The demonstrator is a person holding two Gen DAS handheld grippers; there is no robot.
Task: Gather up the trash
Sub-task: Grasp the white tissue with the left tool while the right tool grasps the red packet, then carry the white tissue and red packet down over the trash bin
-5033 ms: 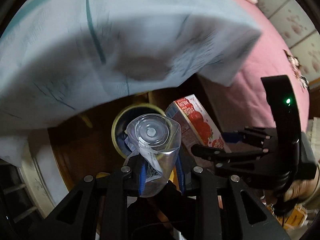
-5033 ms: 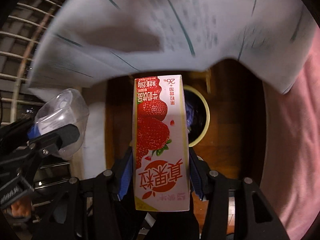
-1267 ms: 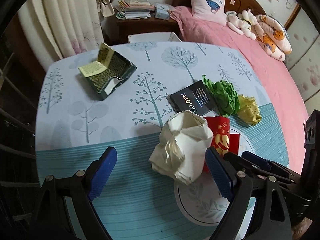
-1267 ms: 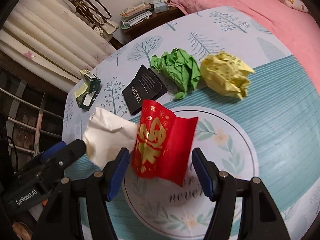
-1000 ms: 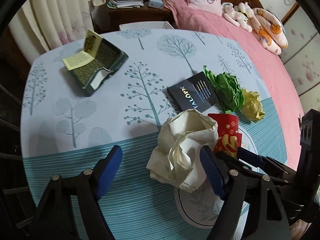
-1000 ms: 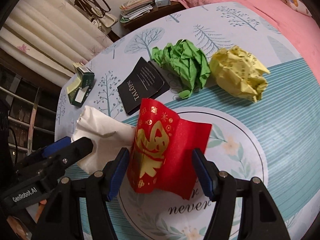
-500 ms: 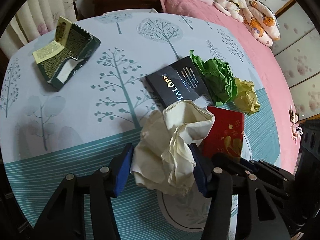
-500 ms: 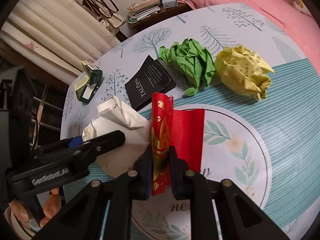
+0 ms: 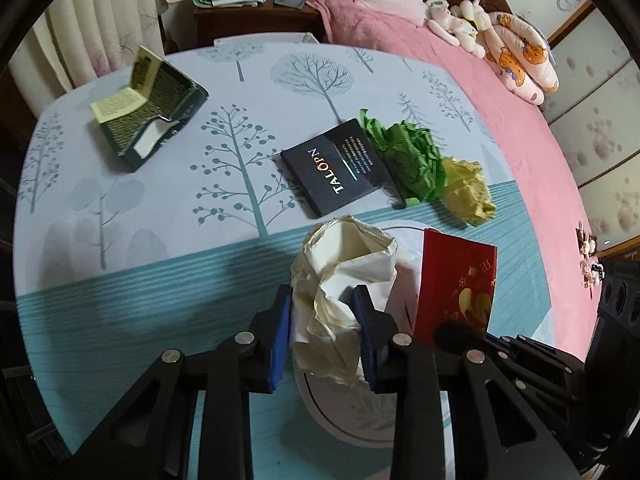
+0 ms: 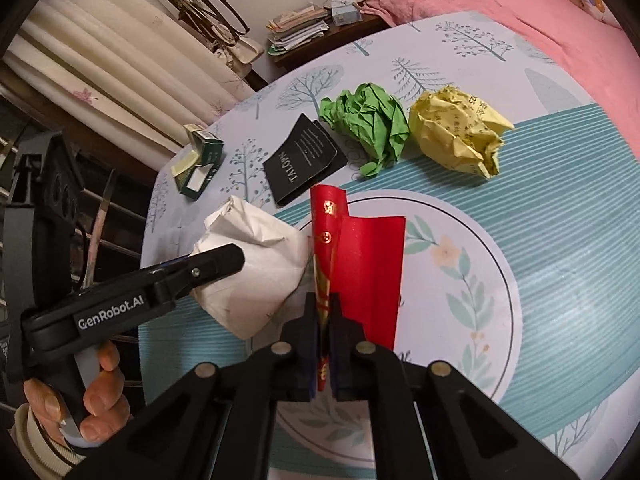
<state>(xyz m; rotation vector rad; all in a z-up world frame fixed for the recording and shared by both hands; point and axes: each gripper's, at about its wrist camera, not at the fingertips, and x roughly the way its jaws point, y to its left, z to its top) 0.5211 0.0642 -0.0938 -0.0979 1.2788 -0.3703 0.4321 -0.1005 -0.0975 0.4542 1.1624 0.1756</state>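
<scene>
My left gripper (image 9: 322, 336) is shut on a crumpled cream paper bag (image 9: 340, 280), which also shows in the right wrist view (image 10: 252, 268). My right gripper (image 10: 324, 344) is shut on a folded red envelope (image 10: 360, 264) with gold print, upright beside the bag; it also shows in the left wrist view (image 9: 456, 284). On the round table lie a crumpled green paper (image 10: 368, 124), a crumpled yellow paper (image 10: 456, 136) and a black TALOPN booklet (image 9: 336, 166).
An open green box (image 9: 148, 108) lies at the table's far left. The tablecloth (image 9: 160, 240) has tree prints and a white round emblem (image 10: 460, 280). A pink bed (image 9: 460, 64) with soft toys stands to the right; curtains (image 10: 100, 64) and a nightstand with papers stand behind.
Both grippers were open around the bag and the envelope a second ago; both have since closed on them. Five seconds ago they held a plastic cup and a juice carton.
</scene>
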